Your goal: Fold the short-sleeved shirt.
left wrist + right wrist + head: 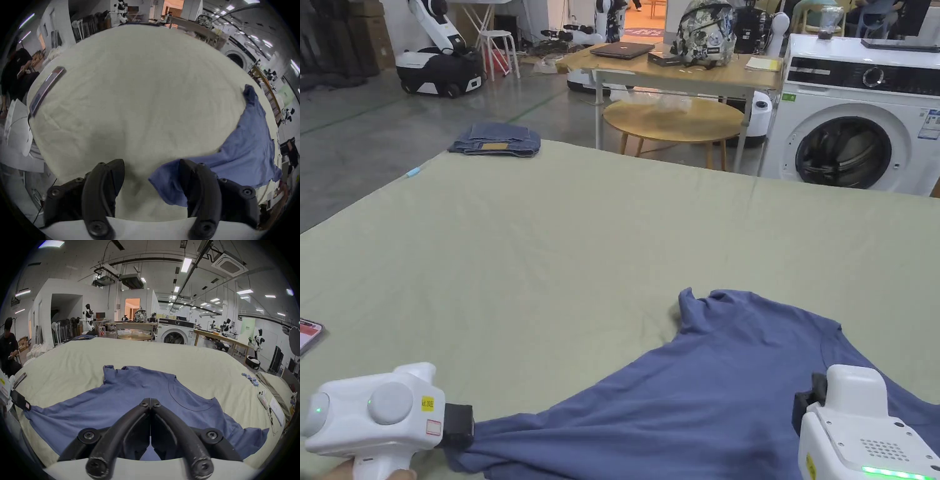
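Note:
A blue short-sleeved shirt (pixel 725 387) lies spread and wrinkled on the green-covered table (pixel 581 250), collar to the right. My left gripper (pixel 464 431) sits at the shirt's near left corner, and folds run toward it. In the left gripper view the shirt (pixel 243 146) reaches in from the right. There the left gripper (pixel 151 164) is open, jaws wide apart, with the blue corner draped around the right jaw only. My right gripper (pixel 803 406) hovers over the shirt's near right part. In the right gripper view its jaws (pixel 150 402) meet at the tips over the shirt (pixel 129 394), left of the collar.
A phone (pixel 307 334) lies at the table's left edge. Folded jeans (pixel 497 139) rest on the far left corner. Behind the table stand a round wooden table (pixel 675 119) and a washing machine (pixel 856 106). A white controller (pixel 263 397) lies near the table's right edge.

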A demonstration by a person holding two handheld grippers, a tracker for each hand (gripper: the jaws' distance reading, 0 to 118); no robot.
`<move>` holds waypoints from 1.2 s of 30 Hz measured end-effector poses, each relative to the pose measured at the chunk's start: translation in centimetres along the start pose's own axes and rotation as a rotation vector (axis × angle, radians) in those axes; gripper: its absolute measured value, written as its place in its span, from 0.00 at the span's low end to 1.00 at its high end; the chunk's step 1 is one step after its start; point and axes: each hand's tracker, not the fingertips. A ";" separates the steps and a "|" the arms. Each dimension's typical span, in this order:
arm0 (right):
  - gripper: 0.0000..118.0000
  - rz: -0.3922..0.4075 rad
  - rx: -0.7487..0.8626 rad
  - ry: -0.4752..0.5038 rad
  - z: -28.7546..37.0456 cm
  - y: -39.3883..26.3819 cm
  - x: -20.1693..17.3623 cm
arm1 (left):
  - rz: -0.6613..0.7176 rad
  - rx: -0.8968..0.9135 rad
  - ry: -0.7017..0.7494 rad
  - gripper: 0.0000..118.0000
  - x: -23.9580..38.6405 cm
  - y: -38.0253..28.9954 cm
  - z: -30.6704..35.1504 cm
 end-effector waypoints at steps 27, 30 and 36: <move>0.51 0.172 -0.297 0.197 -20.3 10.5 2.3 | -0.087 0.069 -0.056 0.00 2.4 -1.3 2.0; 0.59 0.228 -0.374 0.228 -25.3 12.0 1.7 | -0.083 0.060 -0.057 0.00 2.6 -1.3 1.8; 0.64 0.291 -0.495 0.267 -31.6 12.2 1.1 | -0.063 0.045 -0.048 0.00 2.6 -0.7 1.1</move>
